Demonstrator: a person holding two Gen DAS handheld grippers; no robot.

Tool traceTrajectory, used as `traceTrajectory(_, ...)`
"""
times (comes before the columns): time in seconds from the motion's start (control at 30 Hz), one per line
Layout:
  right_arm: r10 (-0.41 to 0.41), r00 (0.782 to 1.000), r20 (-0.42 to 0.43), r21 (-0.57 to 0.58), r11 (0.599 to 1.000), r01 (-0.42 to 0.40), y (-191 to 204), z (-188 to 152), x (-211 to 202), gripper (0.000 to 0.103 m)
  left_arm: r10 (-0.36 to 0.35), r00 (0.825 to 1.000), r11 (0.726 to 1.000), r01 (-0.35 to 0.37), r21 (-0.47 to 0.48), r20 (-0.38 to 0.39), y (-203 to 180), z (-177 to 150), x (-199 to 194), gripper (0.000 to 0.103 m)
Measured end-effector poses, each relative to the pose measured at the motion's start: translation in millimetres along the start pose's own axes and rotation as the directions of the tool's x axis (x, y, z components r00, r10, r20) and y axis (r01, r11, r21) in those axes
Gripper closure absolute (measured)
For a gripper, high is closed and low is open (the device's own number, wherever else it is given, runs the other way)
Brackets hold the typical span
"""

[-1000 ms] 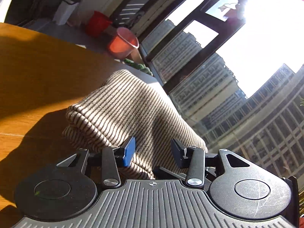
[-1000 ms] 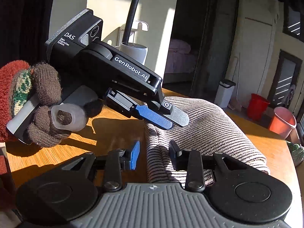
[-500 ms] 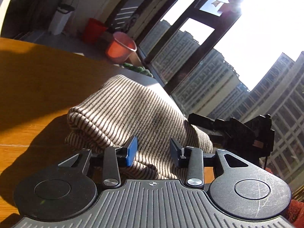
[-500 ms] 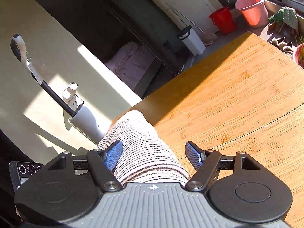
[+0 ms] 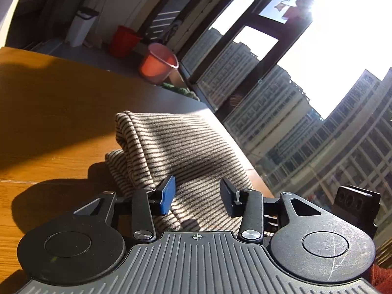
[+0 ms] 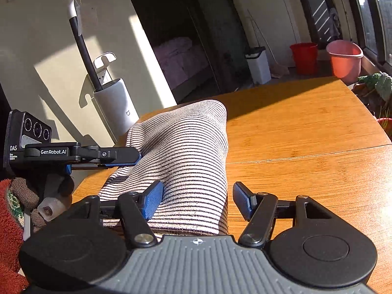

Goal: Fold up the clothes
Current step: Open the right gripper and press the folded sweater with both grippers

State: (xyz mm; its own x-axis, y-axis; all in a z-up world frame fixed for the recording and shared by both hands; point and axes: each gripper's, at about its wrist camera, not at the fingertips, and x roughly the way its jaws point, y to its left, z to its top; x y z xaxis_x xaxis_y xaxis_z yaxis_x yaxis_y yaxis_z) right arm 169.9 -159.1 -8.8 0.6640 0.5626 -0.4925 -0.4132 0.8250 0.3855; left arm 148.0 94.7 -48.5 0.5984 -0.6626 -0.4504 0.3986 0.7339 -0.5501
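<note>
Left wrist: striped garment, window towers; right wrist: left gripper at garment's edge.

Sunlit wooden table; tall window, red bucket by wall

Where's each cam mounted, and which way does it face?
Left wrist: on the left gripper, facing the windows over the folded striped knit garment; its jaws are opening.
Right wrist: on the right gripper, facing the doorway; jaws opening; a gloved hand shows.
Shared: garment, wooden table, pink bucket, red bucket.
</note>
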Motion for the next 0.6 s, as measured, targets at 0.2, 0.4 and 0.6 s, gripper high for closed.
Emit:
traceTrajectory(0.2,0.038,0.995,0.092,0.128,0.99,-0.05,-24.5,42.6,2.2,0.0,0.013,1.0,0.999,-0.013,0.032,0.0,-4.7,-1.1,0.0,0.057)
traceTrajectory(0.4,0.139,0.99,0.005,0.383,0.915,-0.13,-55.8,48.6,58.9,0.017,0.011,1.0,0.999,-0.011,0.036,0.0,-3.2,-2.7,-2.1,0.058)
traceTrajectory(0.6,0.22,0.975,0.024,0.283,0.934,-0.218,-23.4,48.6,57.7,0.041,0.024,1.0,0.999,-0.024,0.028,0.001,0.4,-3.2,-5.1,0.057)
